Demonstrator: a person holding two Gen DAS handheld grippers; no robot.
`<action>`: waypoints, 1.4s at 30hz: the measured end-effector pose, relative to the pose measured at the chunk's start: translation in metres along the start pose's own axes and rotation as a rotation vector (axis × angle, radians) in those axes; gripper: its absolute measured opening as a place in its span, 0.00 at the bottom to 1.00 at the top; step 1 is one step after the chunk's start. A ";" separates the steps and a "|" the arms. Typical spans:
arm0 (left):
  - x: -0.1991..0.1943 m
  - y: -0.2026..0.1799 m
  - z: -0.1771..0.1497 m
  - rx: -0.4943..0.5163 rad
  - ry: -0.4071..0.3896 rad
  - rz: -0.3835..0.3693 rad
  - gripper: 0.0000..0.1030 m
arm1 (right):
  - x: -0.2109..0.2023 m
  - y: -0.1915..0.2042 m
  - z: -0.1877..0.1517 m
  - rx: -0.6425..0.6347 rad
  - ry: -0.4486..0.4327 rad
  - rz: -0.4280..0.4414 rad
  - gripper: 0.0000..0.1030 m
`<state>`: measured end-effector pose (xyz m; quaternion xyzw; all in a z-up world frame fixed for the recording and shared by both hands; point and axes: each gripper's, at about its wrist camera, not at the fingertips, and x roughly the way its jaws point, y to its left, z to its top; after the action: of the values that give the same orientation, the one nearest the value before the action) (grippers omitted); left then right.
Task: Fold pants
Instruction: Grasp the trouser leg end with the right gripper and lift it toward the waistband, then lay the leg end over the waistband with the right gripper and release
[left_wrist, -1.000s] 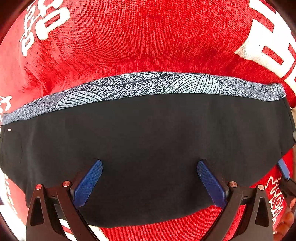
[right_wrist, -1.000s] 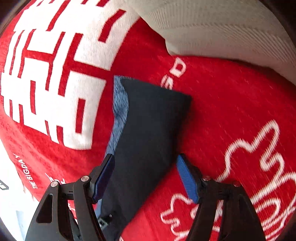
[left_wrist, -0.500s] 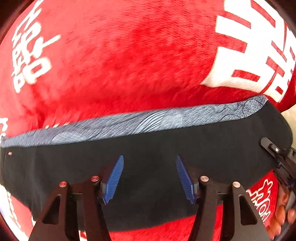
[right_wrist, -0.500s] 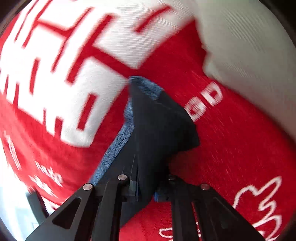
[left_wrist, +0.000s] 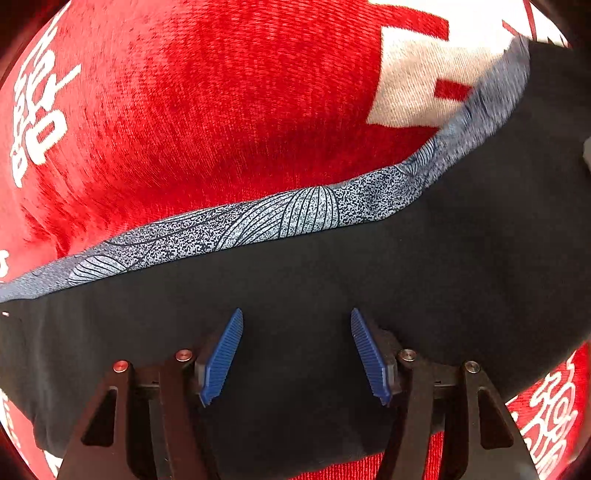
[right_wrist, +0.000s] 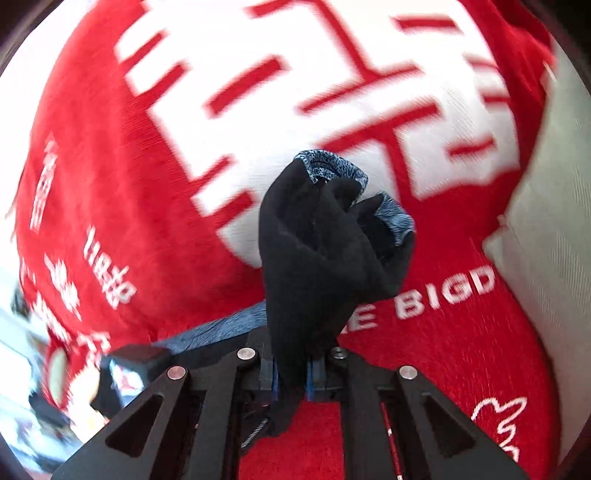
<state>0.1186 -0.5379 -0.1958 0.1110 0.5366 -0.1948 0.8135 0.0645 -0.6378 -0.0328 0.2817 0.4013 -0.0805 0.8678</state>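
We note right gripper (right_wrist: 291, 376) clamped on pants (right_wrist: 317, 251) end; left gripper (left_wrist: 297, 356) half-open above midsection, long axis crosswise

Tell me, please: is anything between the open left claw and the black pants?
Nothing visible is. The left claw hangs open directly over the black pants, with only dark cloth showing between its pads.
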 end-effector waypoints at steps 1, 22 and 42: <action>-0.002 0.015 0.001 -0.006 0.013 -0.020 0.60 | -0.003 0.015 -0.001 -0.049 -0.002 -0.009 0.10; -0.087 0.416 -0.064 -0.276 0.110 0.149 0.60 | 0.147 0.305 -0.198 -0.798 0.289 -0.293 0.22; -0.089 0.307 -0.021 -0.153 0.167 -0.379 0.77 | 0.044 0.214 -0.185 -0.360 0.351 -0.287 0.63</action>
<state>0.2044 -0.2357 -0.1317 -0.0380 0.6266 -0.2931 0.7211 0.0510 -0.3543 -0.0706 0.0729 0.5891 -0.0801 0.8008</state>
